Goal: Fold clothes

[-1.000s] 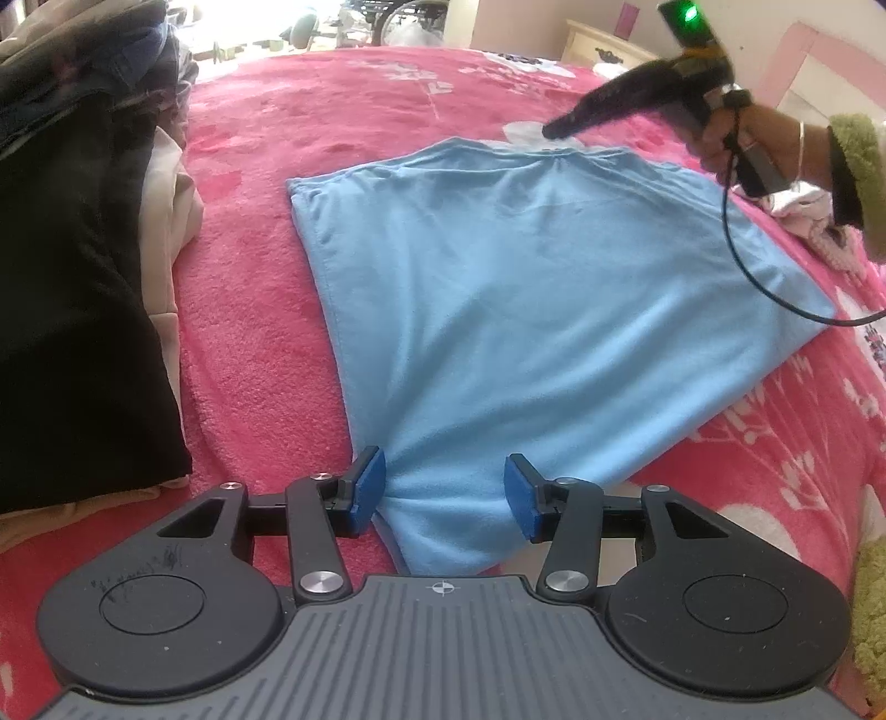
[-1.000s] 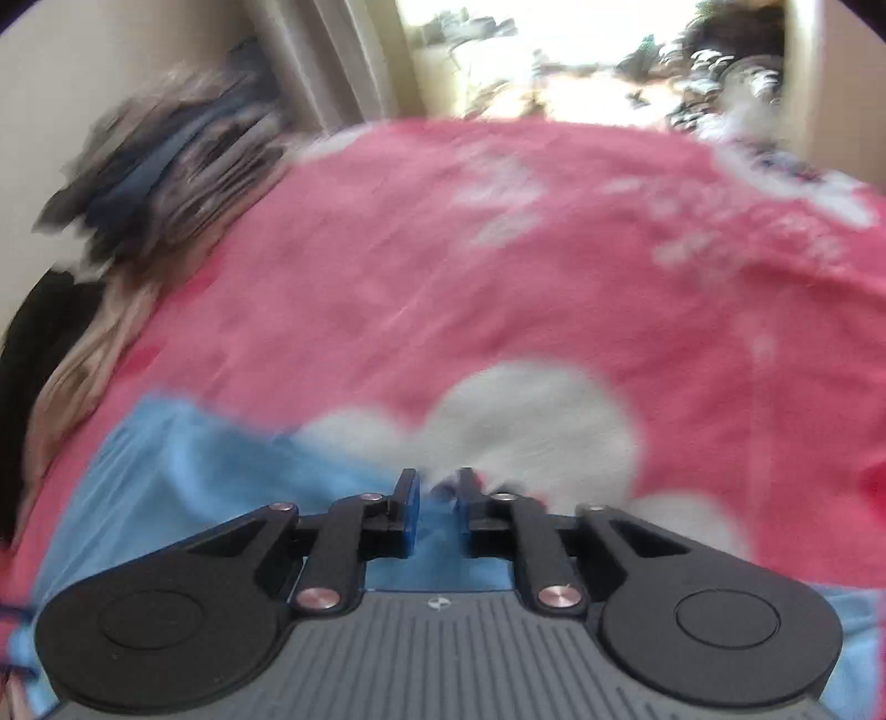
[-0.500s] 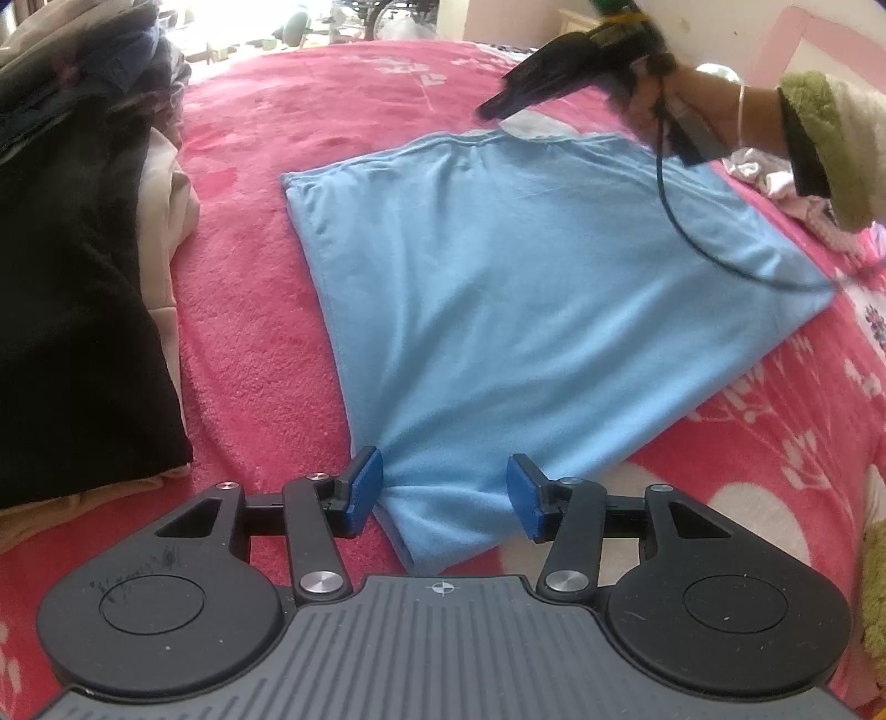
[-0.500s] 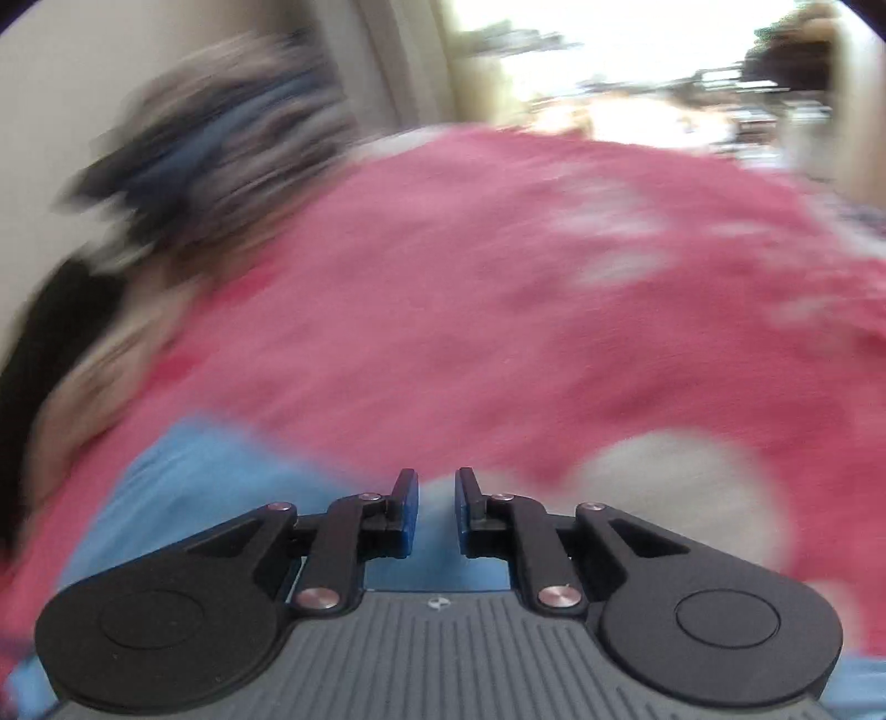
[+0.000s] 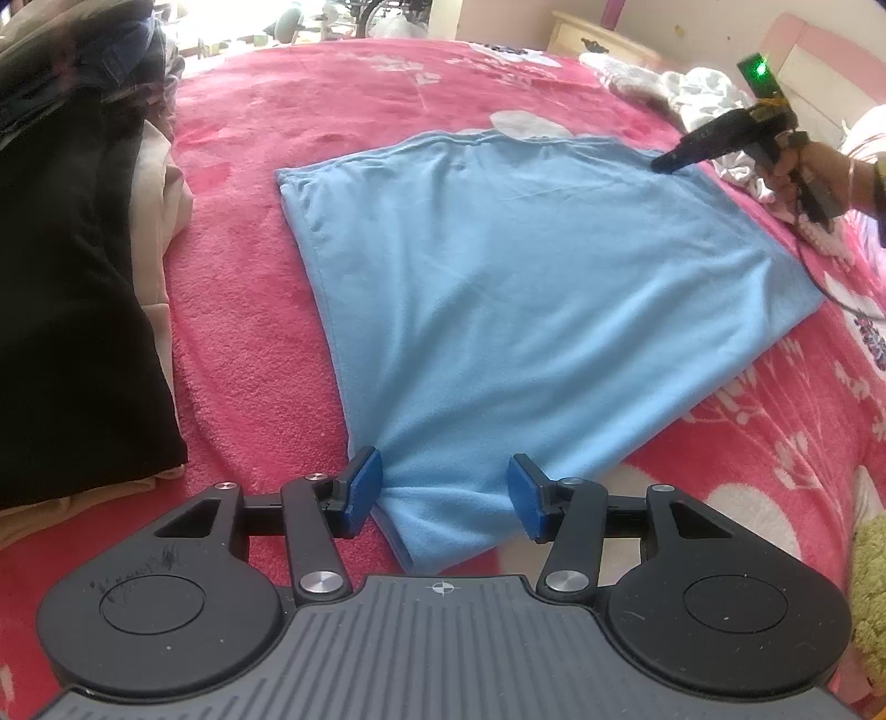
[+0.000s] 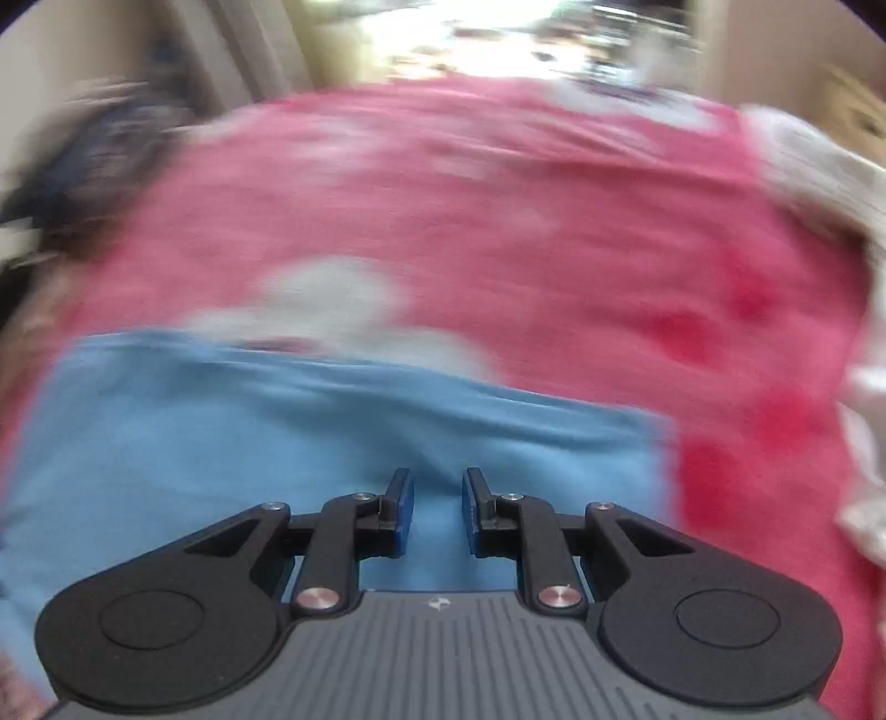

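Blue shirt (image 5: 531, 310) lying flat on bed (image 5: 243, 343), long axis running from near corner diagonally away. Left gripper (image 5: 446, 487) spread, straddling near corner. Right gripper (image 6: 437, 512) hovering over far edge, slightly parted, holding nothing.

A bed under a fuzzy pink floral blanket (image 5: 266, 354) fills the room. Bright daylight enters at the far end; a cream wooden nightstand (image 5: 601, 41) stands beside a pale wall.
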{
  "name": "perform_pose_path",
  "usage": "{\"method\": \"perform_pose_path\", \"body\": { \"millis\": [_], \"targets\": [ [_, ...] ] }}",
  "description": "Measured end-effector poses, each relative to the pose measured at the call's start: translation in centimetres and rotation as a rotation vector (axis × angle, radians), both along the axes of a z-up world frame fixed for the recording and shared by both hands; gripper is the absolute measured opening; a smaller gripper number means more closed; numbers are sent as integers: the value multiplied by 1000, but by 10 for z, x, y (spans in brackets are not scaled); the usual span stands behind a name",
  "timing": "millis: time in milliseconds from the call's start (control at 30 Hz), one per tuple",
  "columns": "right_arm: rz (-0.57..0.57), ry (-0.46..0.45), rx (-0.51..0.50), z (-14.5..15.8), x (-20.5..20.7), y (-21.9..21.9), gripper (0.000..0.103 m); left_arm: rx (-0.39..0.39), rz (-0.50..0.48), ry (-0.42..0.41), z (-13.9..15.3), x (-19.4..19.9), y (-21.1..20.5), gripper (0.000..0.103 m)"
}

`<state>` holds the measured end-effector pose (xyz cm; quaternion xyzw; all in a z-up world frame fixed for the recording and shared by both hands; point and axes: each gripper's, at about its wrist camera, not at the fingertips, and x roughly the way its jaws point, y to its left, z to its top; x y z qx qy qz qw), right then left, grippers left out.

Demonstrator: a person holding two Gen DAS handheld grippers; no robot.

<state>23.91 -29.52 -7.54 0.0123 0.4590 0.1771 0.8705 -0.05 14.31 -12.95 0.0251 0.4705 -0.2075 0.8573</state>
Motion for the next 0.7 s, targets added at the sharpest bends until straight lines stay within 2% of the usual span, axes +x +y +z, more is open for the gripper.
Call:
{"method": "perform_pose_path", "body": {
  "millis": [100,200,333,400,467,567,700],
  "targets": [
    [-100,-5,-37,-3,1,-29,23,4,9,3,1,0,-1,51],
    [-201,-11,-74,-6,2,-57,23,7,17,6,2,0,-2,51],
    [-85,41,32,2,-33,-59,25,8,18,11,1,2,-3,51],
    [-49,92,42,-7,-48,-64,30,8,14,12,1,2,-2,51],
    [-61,143,8,-19,-64,-74,33,5,6,10,1,2,-1,51],
    [-196,144,-64,-21,-77,-101,34,3,5,12,2,1,1,51],
    [-202,3,-232,12,-86,-80,37,30,36,29,4,3,4,53]
  ]
}}
